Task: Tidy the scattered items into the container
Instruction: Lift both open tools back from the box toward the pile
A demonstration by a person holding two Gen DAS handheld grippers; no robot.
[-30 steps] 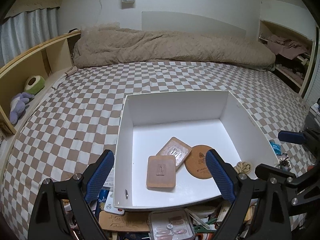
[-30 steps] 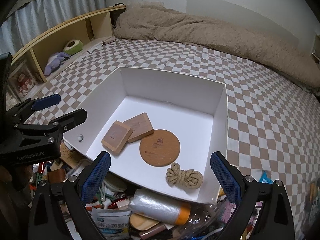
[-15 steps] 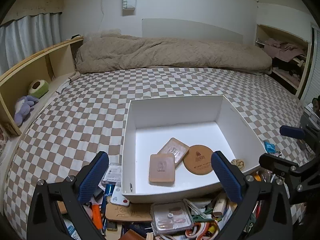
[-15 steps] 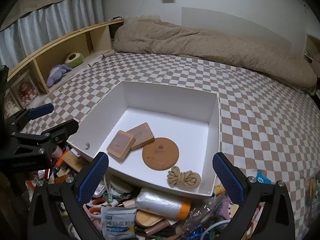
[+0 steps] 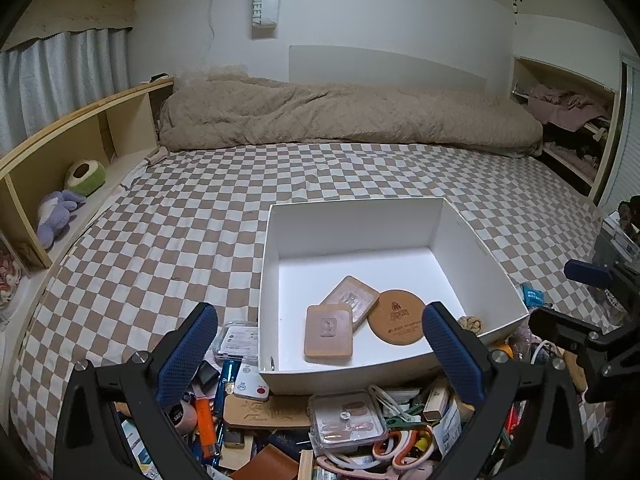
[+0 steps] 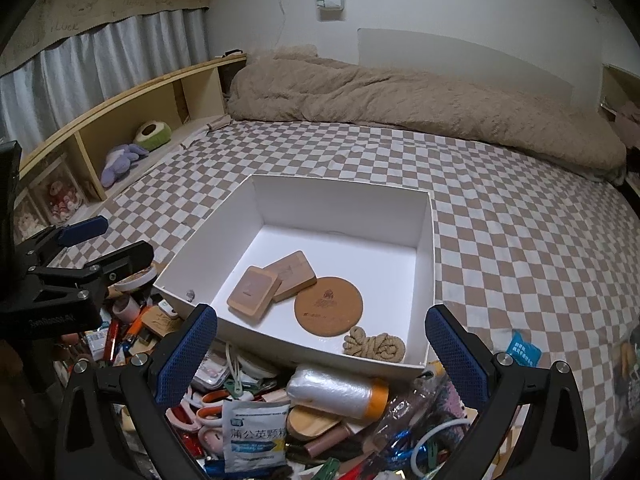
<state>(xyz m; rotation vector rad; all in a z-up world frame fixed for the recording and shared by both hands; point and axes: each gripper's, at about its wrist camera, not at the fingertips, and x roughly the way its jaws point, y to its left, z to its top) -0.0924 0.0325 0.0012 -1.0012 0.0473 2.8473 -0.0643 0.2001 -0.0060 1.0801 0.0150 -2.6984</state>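
Both grippers have drawn back and up from the white box since the earlier frames, so more of the clutter at the near edge of the bed now shows under them.

From the left wrist, the left gripper (image 5: 320, 354) stands released, its fingers (image 5: 186, 354) spread to their widest with nothing between the pads. The white box (image 5: 344, 220) sits just beyond them on the checked bed (image 5: 180, 232), holding two wooden blocks (image 5: 329, 336), a round cork coaster (image 5: 397, 317) and, at its right near corner, a knot of rope (image 5: 471, 323). Scattered items lie below and nearer than the fingers: a clear plastic case (image 5: 347, 420) almost on the centre line, an orange lighter (image 5: 206, 424) to the left, and scissors (image 5: 402, 446) to the right. The case lies with its long side across the view, roughly in line with the span of the fingers, so I judge a downward reach from this hand the shortest.

From the right wrist, the right gripper (image 6: 320, 354) is likewise released and empty. Directly below it, just outside the near wall of the box, a roll of clear film (image 6: 338, 390) lies with its long axis running left to right. A blue-and-white sachet (image 6: 256, 432) sits nearer still. The left gripper shows at the far left, over the left part of the heap.
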